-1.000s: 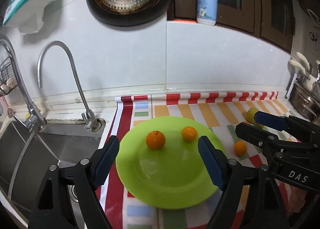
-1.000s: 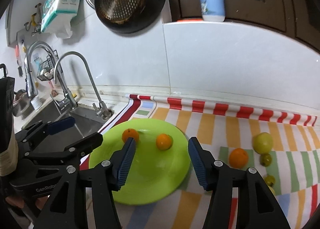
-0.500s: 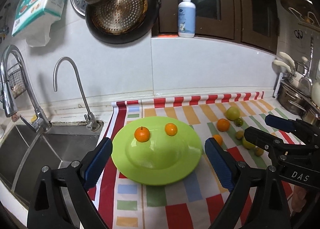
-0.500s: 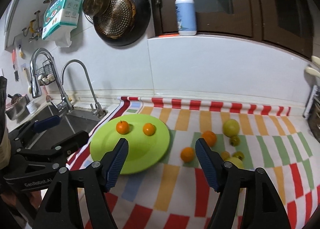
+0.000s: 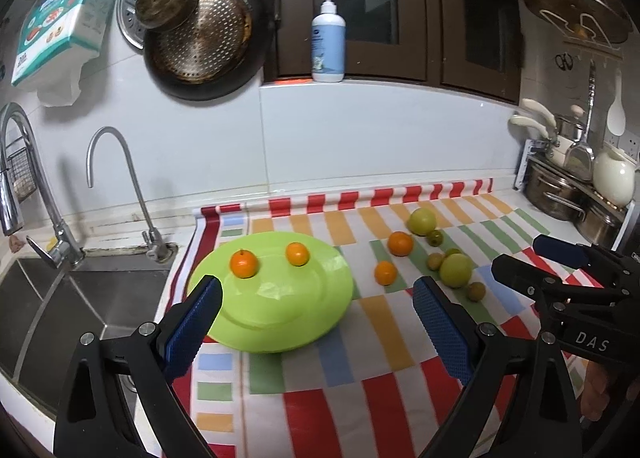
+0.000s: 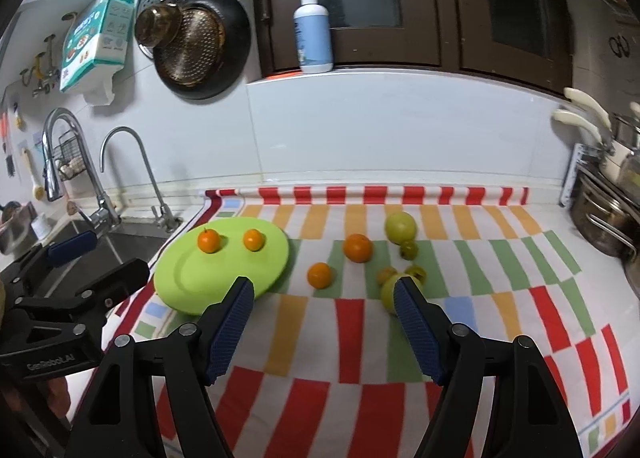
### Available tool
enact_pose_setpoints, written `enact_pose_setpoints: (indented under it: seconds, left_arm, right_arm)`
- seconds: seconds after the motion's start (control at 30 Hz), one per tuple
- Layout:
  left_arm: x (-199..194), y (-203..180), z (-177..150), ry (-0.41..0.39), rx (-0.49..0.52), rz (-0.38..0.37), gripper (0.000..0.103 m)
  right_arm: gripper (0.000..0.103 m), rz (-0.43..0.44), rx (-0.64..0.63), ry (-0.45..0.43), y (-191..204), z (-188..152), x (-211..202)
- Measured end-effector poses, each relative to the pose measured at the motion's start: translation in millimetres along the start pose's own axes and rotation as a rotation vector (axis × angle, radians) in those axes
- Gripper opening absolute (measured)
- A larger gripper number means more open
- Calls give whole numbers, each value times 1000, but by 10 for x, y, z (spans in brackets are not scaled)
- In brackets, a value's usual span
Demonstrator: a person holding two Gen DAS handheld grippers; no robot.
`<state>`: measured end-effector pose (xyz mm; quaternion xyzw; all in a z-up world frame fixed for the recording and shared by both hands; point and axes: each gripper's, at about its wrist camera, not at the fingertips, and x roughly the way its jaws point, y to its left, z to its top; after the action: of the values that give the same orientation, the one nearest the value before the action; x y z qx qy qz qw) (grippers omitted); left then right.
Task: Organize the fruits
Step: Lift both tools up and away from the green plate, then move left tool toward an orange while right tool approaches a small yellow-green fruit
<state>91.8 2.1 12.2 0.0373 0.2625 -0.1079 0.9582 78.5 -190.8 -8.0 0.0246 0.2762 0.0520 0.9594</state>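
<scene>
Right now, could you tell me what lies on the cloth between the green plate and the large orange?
In the right wrist view, one smaller orange sits on the striped cloth between the green plate and the large orange, touching neither.

Striped cloth [image 5: 360, 398] carries green plate [image 5: 280, 334] and loose fruits [image 6: 358, 248].
</scene>
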Motion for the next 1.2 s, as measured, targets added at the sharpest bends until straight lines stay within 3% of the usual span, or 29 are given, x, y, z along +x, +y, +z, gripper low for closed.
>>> enact_pose_setpoints:
  seconds: [0.6,1.0,1.2]
  left_arm:
    - [167,-293,-105,-17,34,1,97]
    - [514,-427,-55,-1,103,-31,97]
    - [772,-452,-76,43,120,-45,97]
  right_arm:
    - [73,-116,56,-4,-412,-180,-44]
    - [73,-144,110,64,-584,-294,215]
    - [73,-155,141,108,-665,-346,403]
